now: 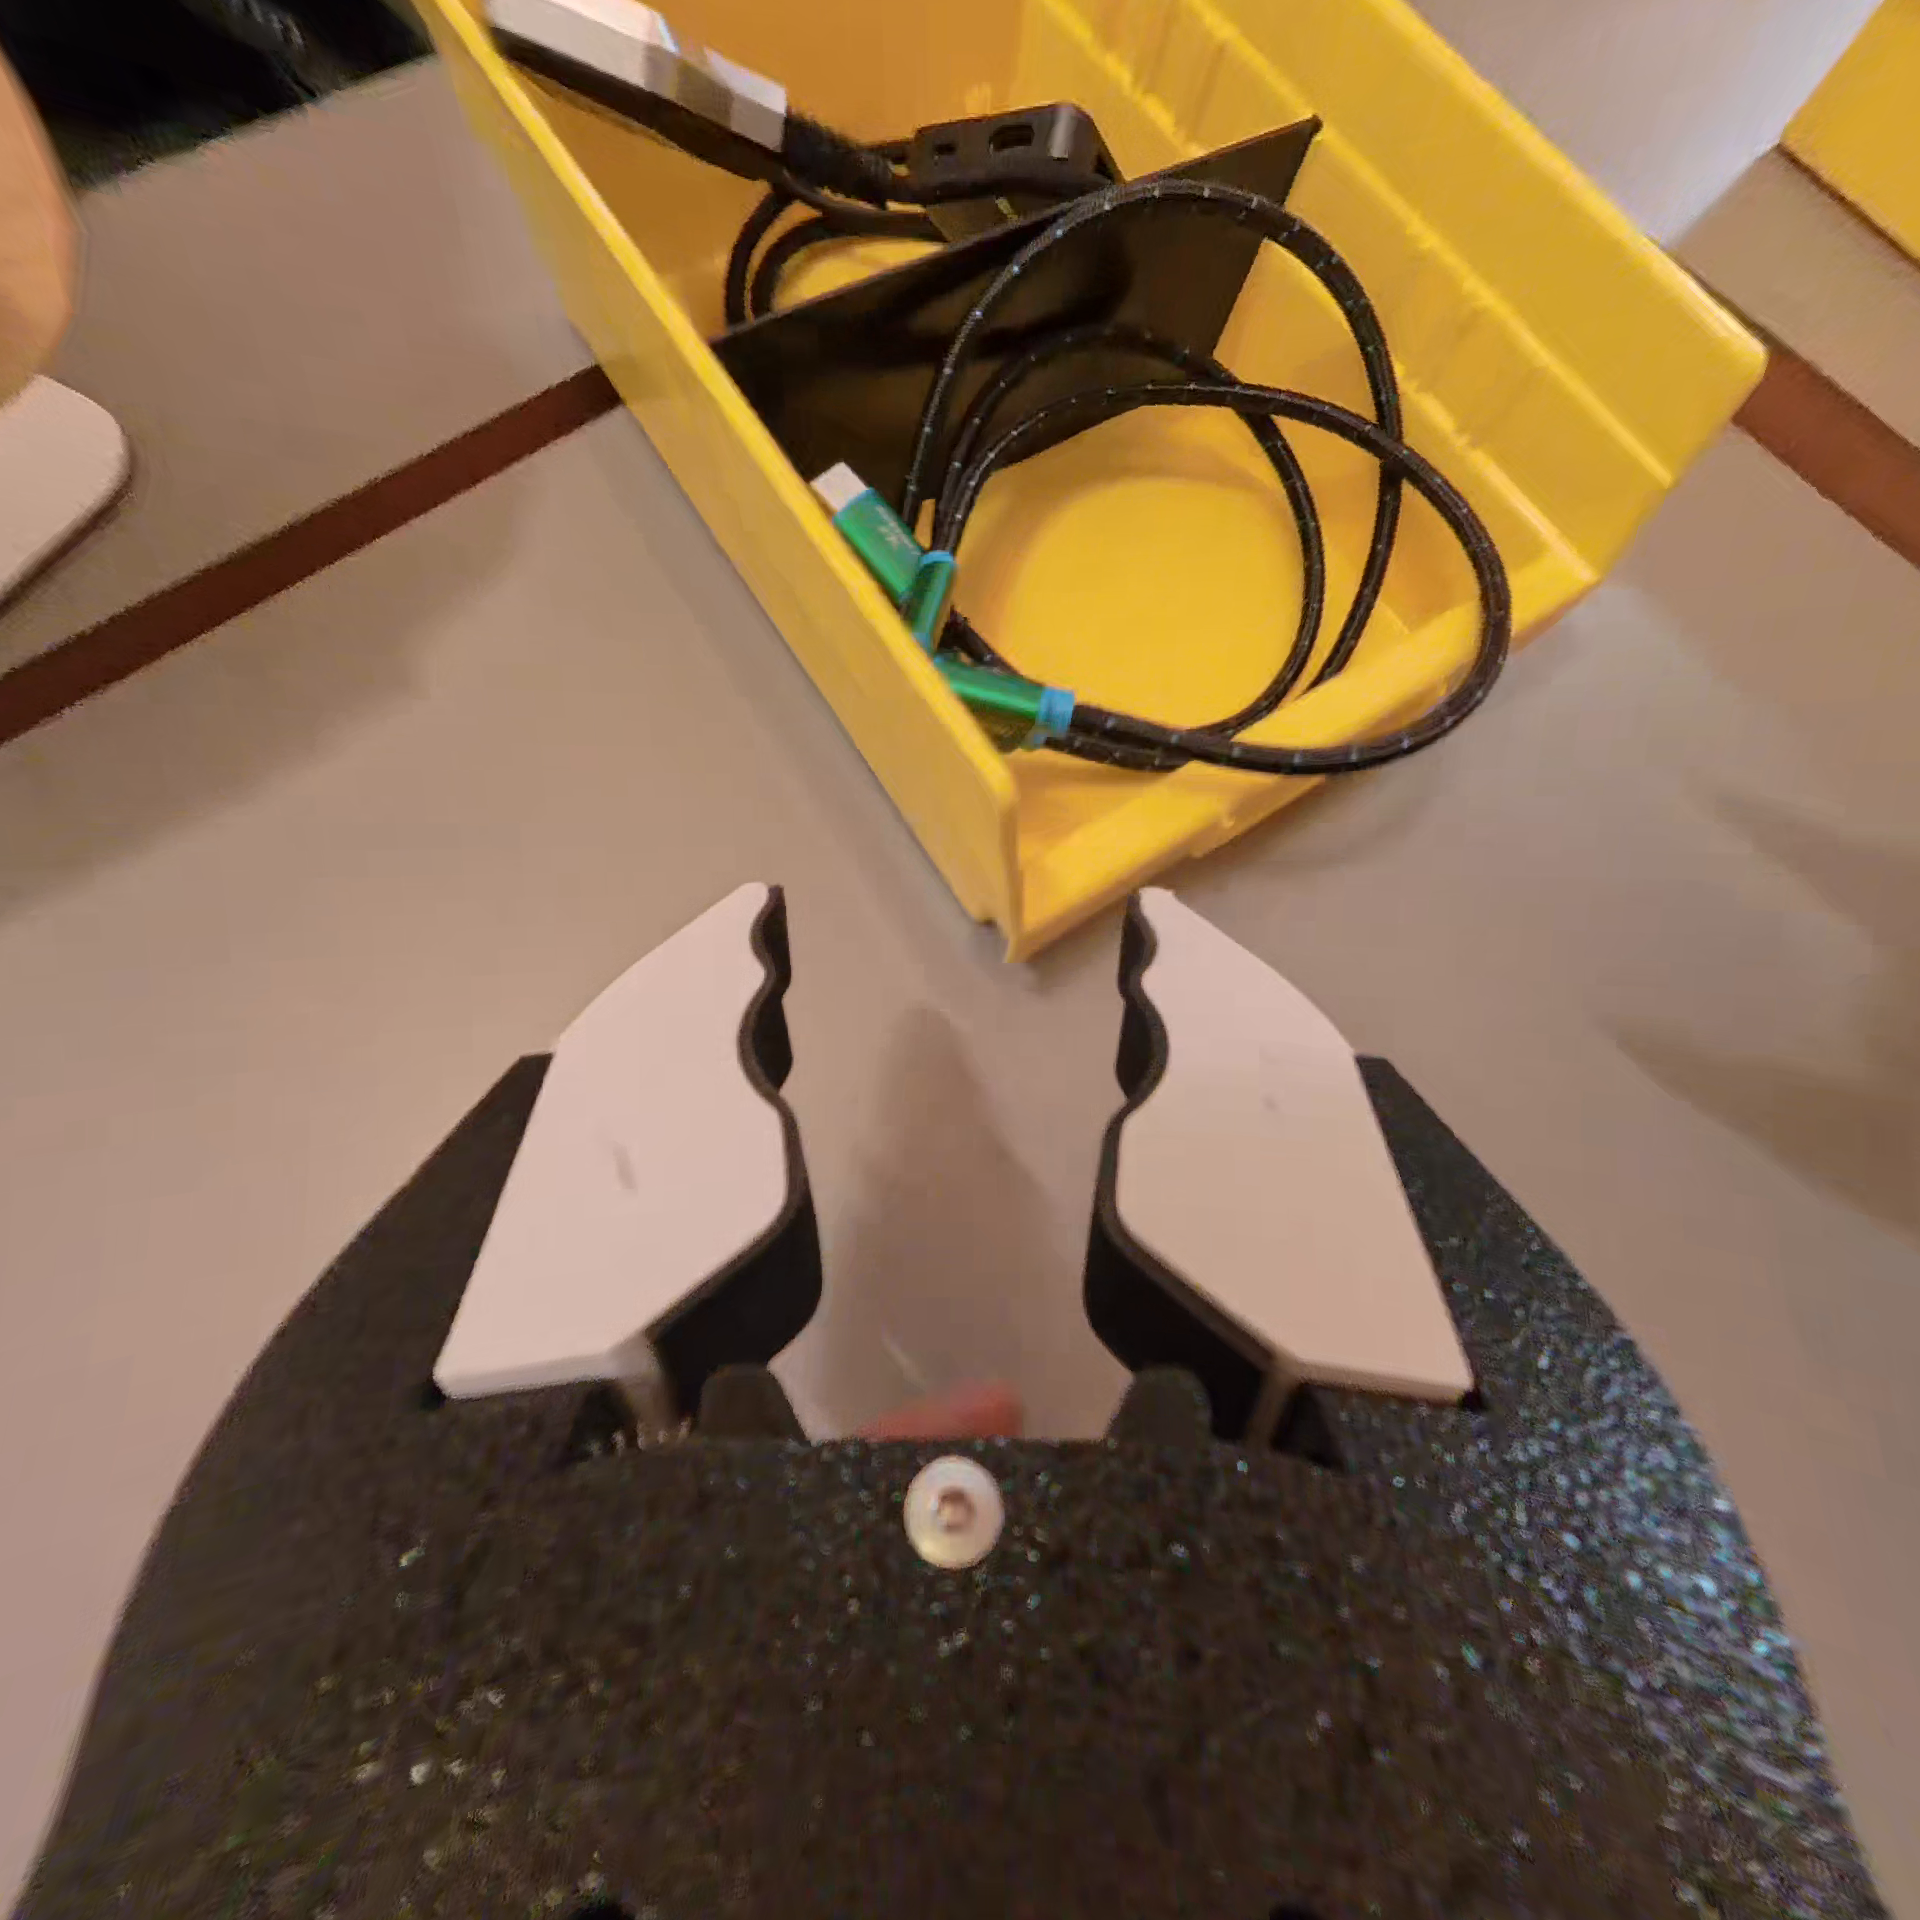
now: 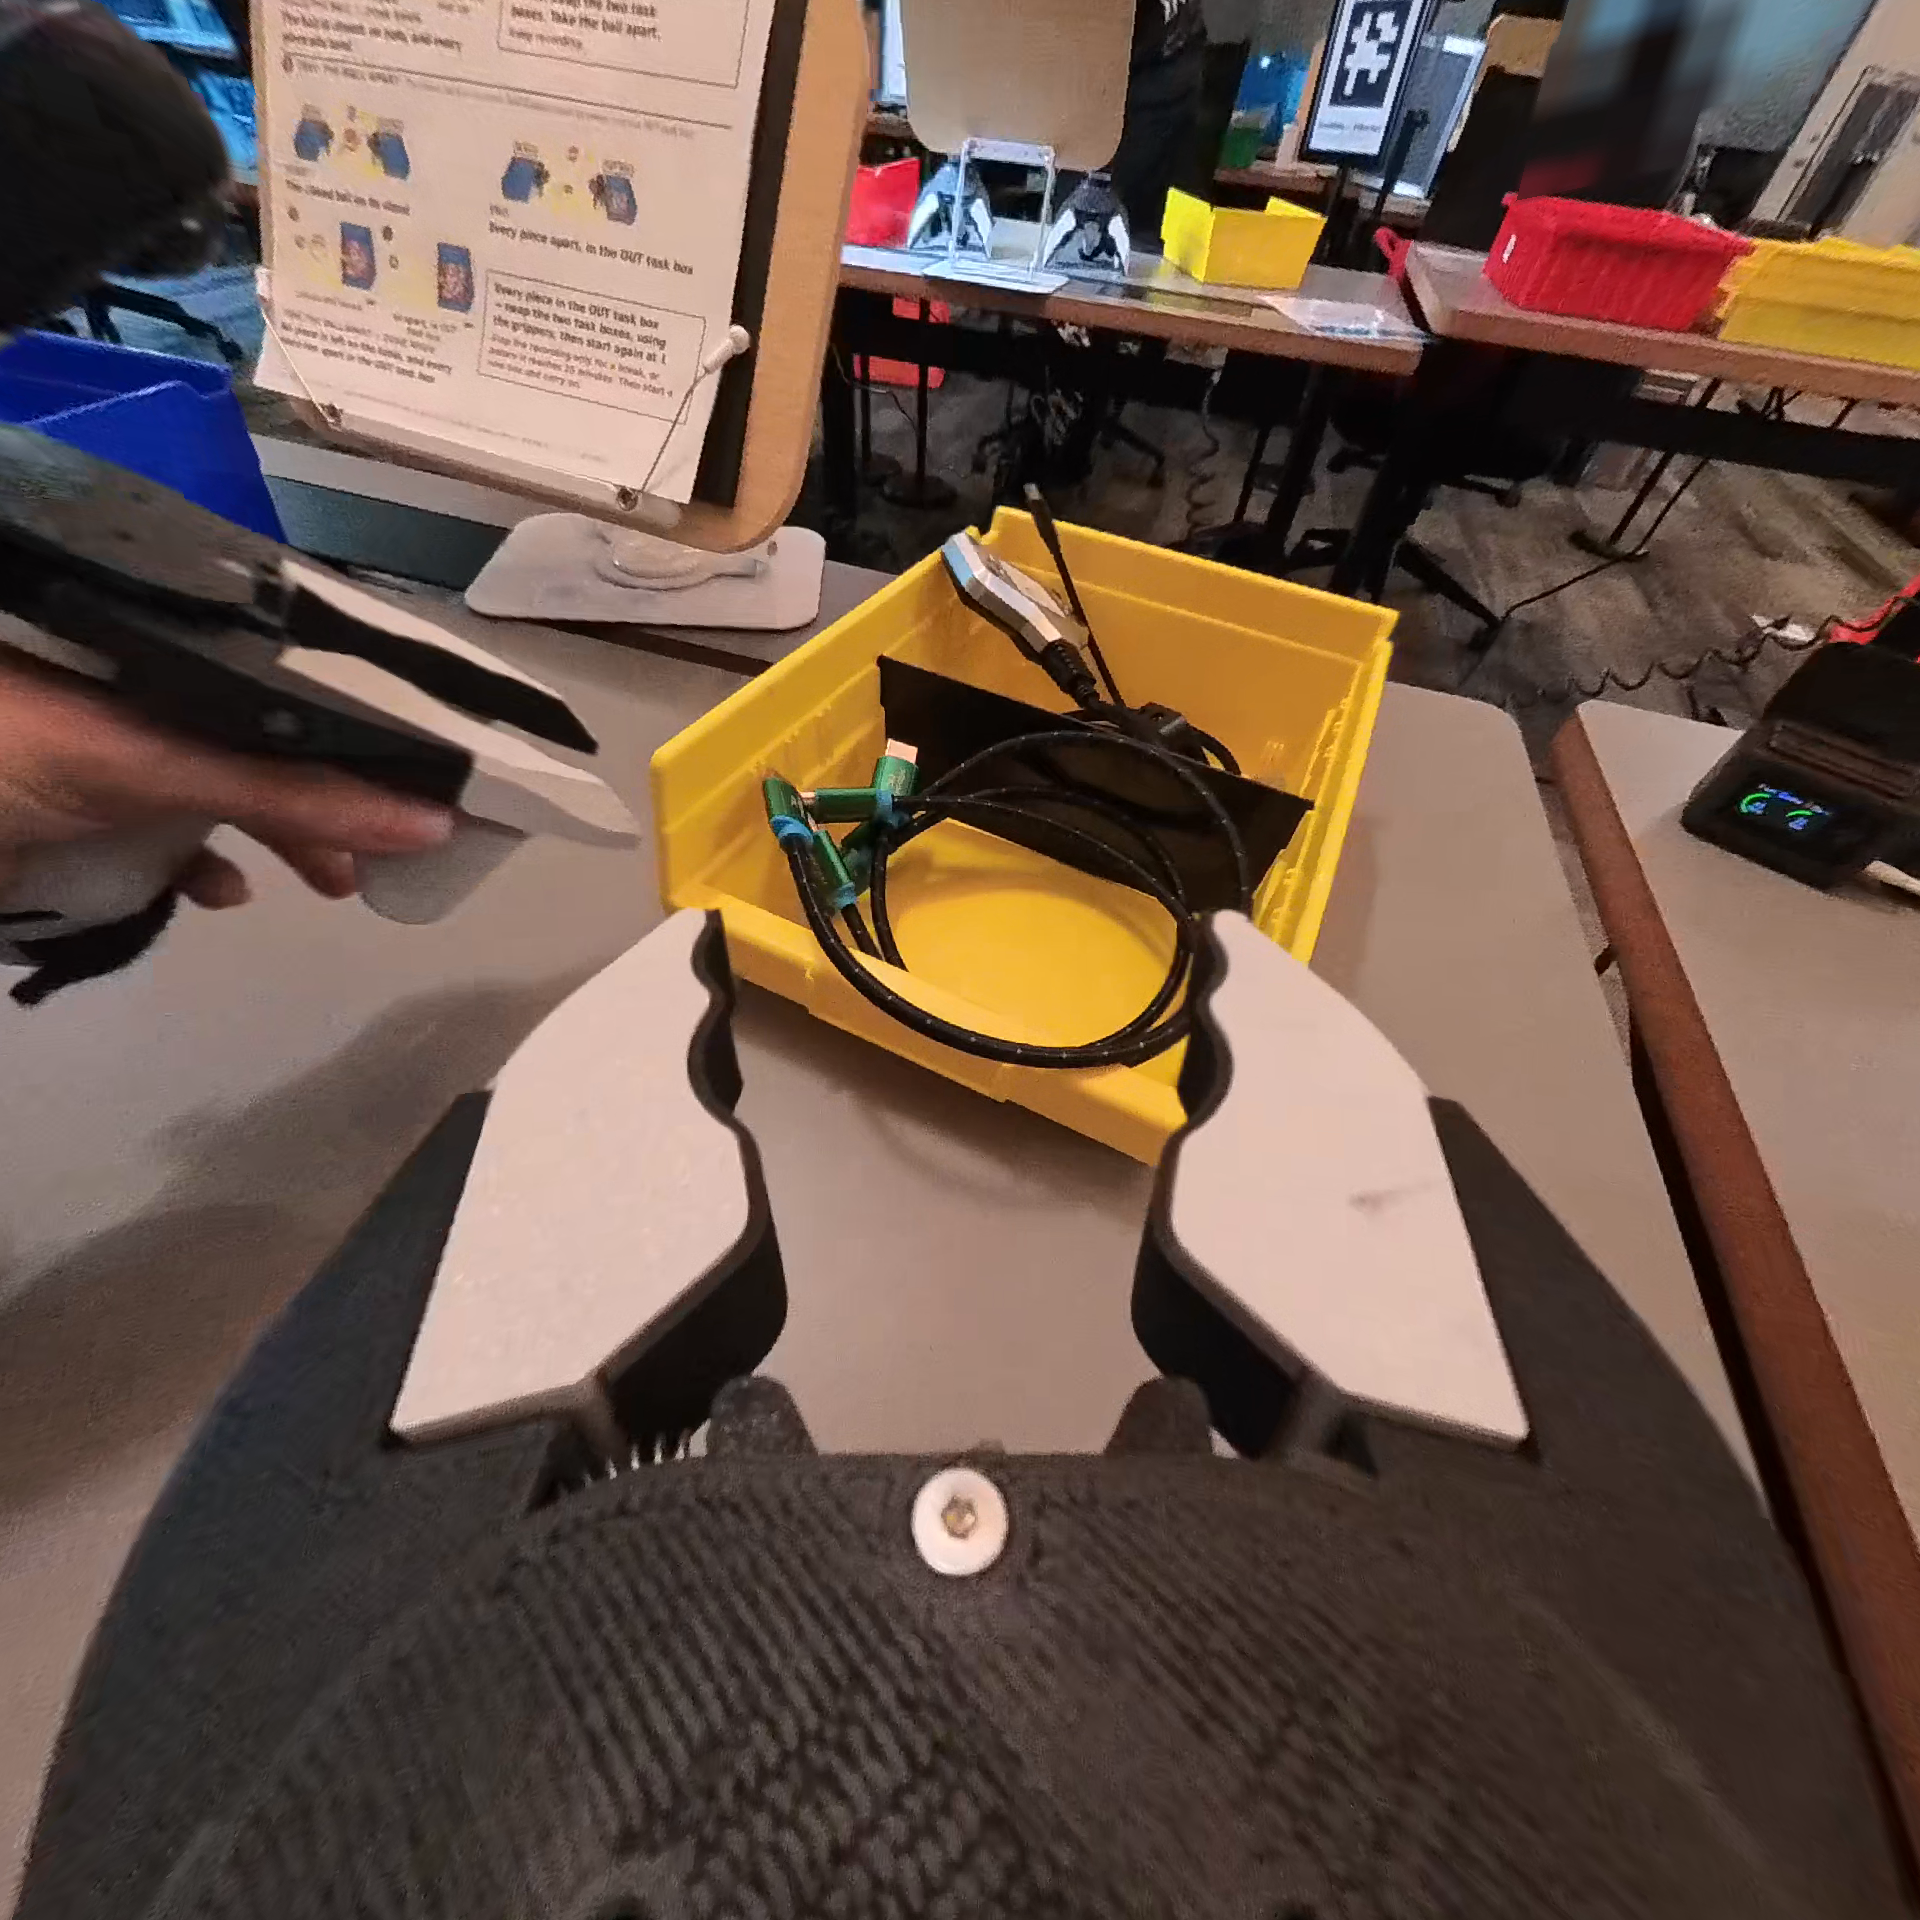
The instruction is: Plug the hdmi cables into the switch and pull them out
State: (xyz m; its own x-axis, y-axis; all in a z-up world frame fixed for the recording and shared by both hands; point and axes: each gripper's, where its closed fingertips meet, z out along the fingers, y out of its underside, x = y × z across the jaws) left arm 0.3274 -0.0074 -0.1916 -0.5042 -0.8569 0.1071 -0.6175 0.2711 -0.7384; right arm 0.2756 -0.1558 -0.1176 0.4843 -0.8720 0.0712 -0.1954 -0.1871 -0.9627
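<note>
A yellow bin (image 2: pixel 1340 665) sits on the grey table (image 2: pixel 312 1091), split by a black divider (image 2: pixel 1273 821) into a near and a far compartment. In the near compartment lie coiled black braided hdmi cables (image 1: pixel 1351 436) with green plugs (image 1: pixel 878 525) gathered at its left side. In the far compartment rests the black switch (image 1: pixel 1013 145), with a silver adapter (image 1: pixel 717 78) leaning on the far left wall.

The left gripper (image 1: pixel 951 940) hovers over the table just before the bin's near corner, jaws apart and empty. The right gripper (image 2: pixel 956 966) hangs at the bin's near wall, jaws wide apart, holding nothing.

Far left stands a board with a printed instruction sheet (image 2: pixel 499 239); the green plugs carry small markings too fine to make out. A red basket (image 2: pixel 1600 260) and other yellow bins (image 2: pixel 1236 239) sit on distant tables.
</note>
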